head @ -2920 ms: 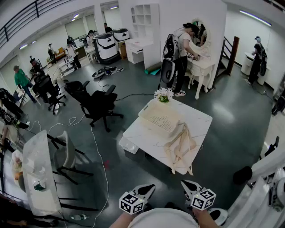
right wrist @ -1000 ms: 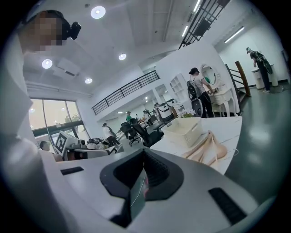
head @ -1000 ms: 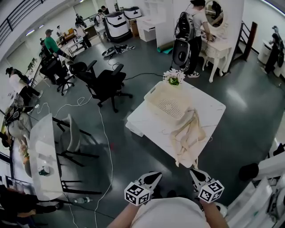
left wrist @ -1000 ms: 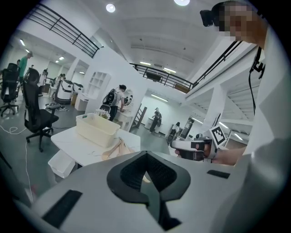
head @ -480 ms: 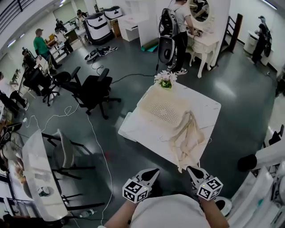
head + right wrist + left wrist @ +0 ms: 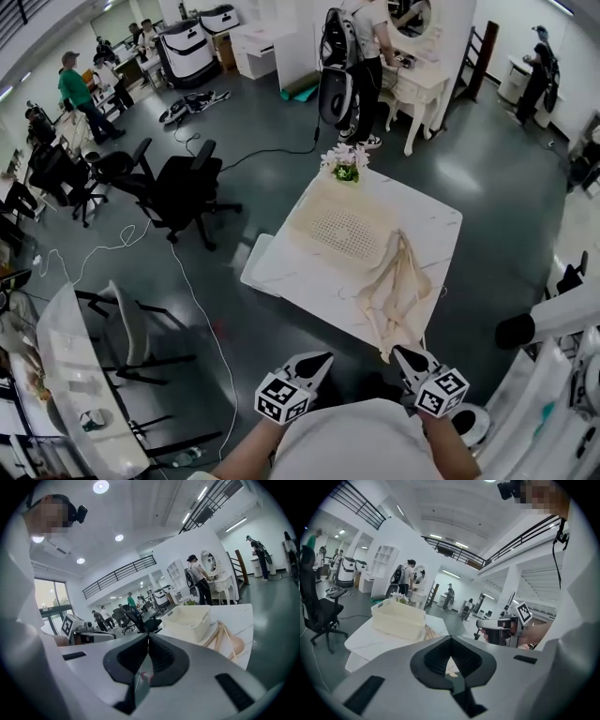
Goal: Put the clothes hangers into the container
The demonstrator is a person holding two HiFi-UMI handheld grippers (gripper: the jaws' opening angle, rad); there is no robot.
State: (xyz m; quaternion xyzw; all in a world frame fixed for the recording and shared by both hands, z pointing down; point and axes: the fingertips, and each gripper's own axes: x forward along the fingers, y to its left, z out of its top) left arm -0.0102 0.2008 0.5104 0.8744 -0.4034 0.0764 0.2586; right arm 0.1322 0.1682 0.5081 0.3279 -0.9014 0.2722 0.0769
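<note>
We hold both grippers low, bottom center of the head view, near the table (image 6: pixel 281 272) edge but apart from it. L gripper (image 6: pixel 320 357): jaw tips pressed together, nothing betw. them. R gripper (image 6: pixel 397 352): jaws also pressed together, empty. Hangers (image 6: pixel 398 291), pale wood, lie in a loose pile on the table's lower-right part, center-right of frame, just beside the basket (image 6: pixel 302 234). Basket sits on the table's upper half, mid-frame, w/ flowers (image 6: pixel 345 167) just above it at the table's top corner. Both gripper views show basket and hangers ahead, well apart from the jaws.
</note>
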